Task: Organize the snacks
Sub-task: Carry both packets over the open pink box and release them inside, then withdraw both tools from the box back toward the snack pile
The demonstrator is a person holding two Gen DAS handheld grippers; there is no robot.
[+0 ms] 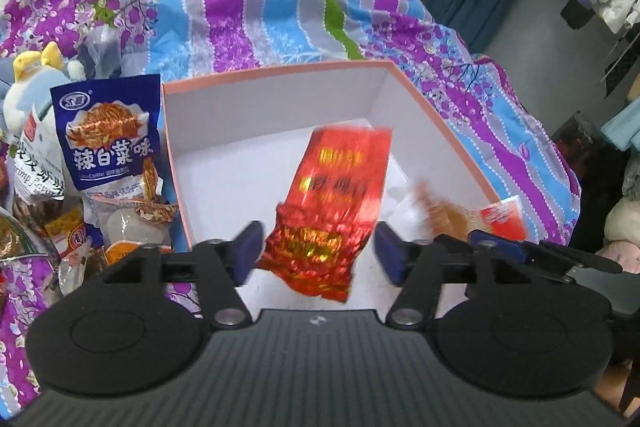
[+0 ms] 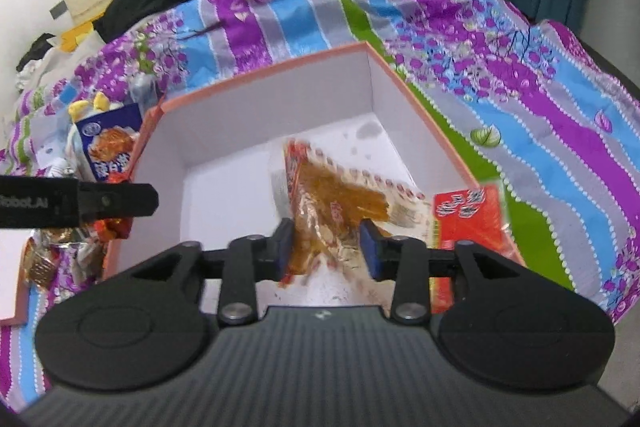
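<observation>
Left gripper (image 1: 318, 251) spread wide around blurred red foil packet (image 1: 332, 203) over box (image 1: 276, 107); right gripper (image 2: 326, 247) seemingly pinching clear crinkly packet (image 2: 336, 203): light, slippery, best taken mid-body

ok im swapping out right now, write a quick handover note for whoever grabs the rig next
Left claw: jaws apart, the red foil packet between them over the pink box, blurred, seemingly dropping in; no clear contact.
Right claw: shut on the clear packet of orange snack, held over the same box.
Box sits on the floral bedspread; its floor looks bare apart from these two packets.
Left to do: the blue kimchi-flavour bag and the pile of packets left of the box, and the flat red packet by the right wall.
</observation>
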